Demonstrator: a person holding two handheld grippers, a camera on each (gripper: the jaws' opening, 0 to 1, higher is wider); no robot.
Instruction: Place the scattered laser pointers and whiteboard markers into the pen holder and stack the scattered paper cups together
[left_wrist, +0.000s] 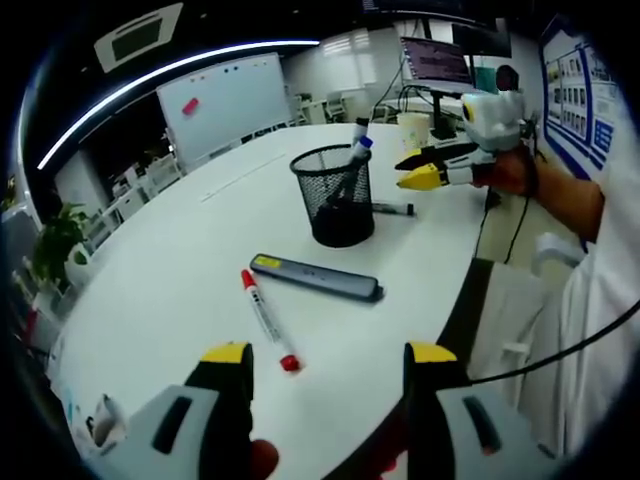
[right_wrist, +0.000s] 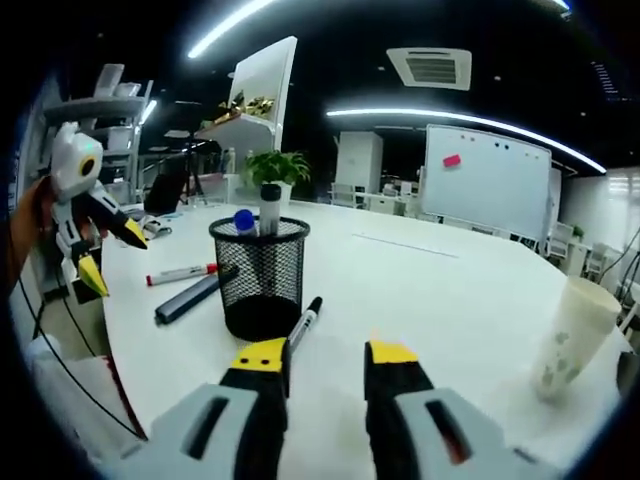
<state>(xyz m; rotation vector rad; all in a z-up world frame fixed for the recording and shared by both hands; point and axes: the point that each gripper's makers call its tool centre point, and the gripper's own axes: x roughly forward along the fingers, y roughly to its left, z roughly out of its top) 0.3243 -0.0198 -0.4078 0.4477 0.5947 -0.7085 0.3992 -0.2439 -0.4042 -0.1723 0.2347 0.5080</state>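
Left gripper (left_wrist: 325, 362) sits low over the near edge of the white table (left_wrist: 180, 260), jaws spread, nothing between them. It lines up on the red-capped marker (left_wrist: 264, 317) lying loose just ahead, so that one looks like its next pick. Just beyond the marker lies a dark grey laser pointer (left_wrist: 318, 277), flat, close to the marker but not touching it. Further on stands the black mesh pen holder (left_wrist: 336, 195), upright, with two markers already poking out of its top. A black marker (left_wrist: 392, 208) lies on the table just right of the holder.

In the right gripper view the right gripper (right_wrist: 327, 356) hovers near the holder (right_wrist: 259, 272), jaws apart and empty, with the black marker (right_wrist: 304, 322) resting against the holder's base right in front of its left jaw. Probably positioned to pinch that marker. The red marker (right_wrist: 180, 273) and laser pointer (right_wrist: 190, 298) lie beyond the holder on the left.

The paper cups (right_wrist: 573, 334) stand at the right, well apart from the holder; it looks like a stack, though I cannot tell how many cups since the edge of the view is blurred. In the left gripper view they (left_wrist: 413, 130) sit behind the right gripper (left_wrist: 420, 168).

Far back: whiteboard (right_wrist: 487, 178), potted plant (right_wrist: 277, 166), monitor (left_wrist: 436, 62).

Pen part about half done; three items remain loose.
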